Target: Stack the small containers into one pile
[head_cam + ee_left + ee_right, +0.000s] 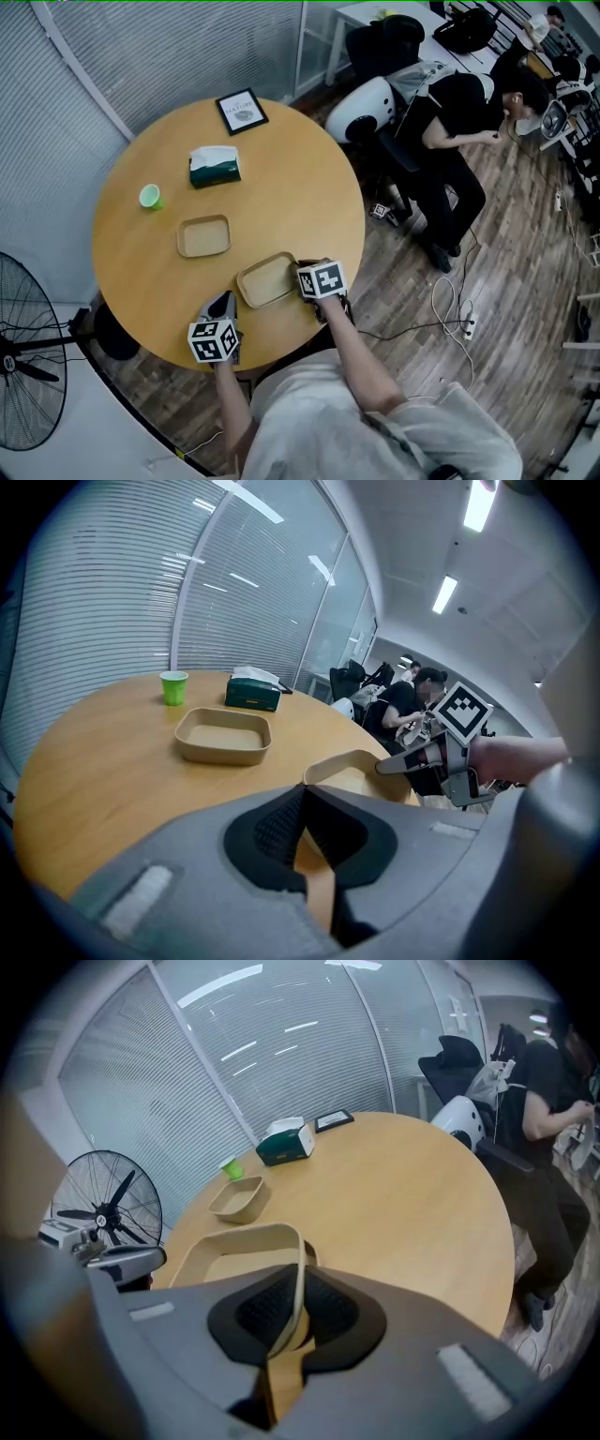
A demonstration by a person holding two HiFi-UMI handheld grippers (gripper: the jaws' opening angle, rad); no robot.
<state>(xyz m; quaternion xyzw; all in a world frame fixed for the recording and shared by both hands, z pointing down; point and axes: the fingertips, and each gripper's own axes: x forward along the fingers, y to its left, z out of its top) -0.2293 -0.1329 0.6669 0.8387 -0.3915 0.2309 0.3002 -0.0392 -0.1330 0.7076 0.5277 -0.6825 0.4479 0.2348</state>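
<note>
Stacking of small containers, shown at the first pickup. Two shallow beige containers are seen on the round table [309,178]. The near container [265,281] lies by the table edge closest to the person. The far container [203,236] rests well apart from it, toward the middle left of the table, and stands empty. Nothing is stacked yet.

The right gripper [302,274] is closed on the near container. The thin side wall at the container's right end is pinched between the fingers [253,1312]. This hold is judged suitable for carrying a light tray across and lowering it into the other. Whether the held container is clear of the table cannot be told.

The left gripper [223,305] is held just beside the near container's left corner, its fingers drawn together with nothing between them. It is judged to serve as a stop or standby, not as a second grip. The far container lies open side up and unobstructed, so nesting should be possible if the long sides of the two are aligned.

Toward the far and left edges, out of the likely path, one green cup [150,196], one tissue box [215,166] and one framed card [242,111] are counted. One fan [19,356] stands on the floor beyond the table's left edge. One seated person [459,141] is seen beyond the right edge.
</note>
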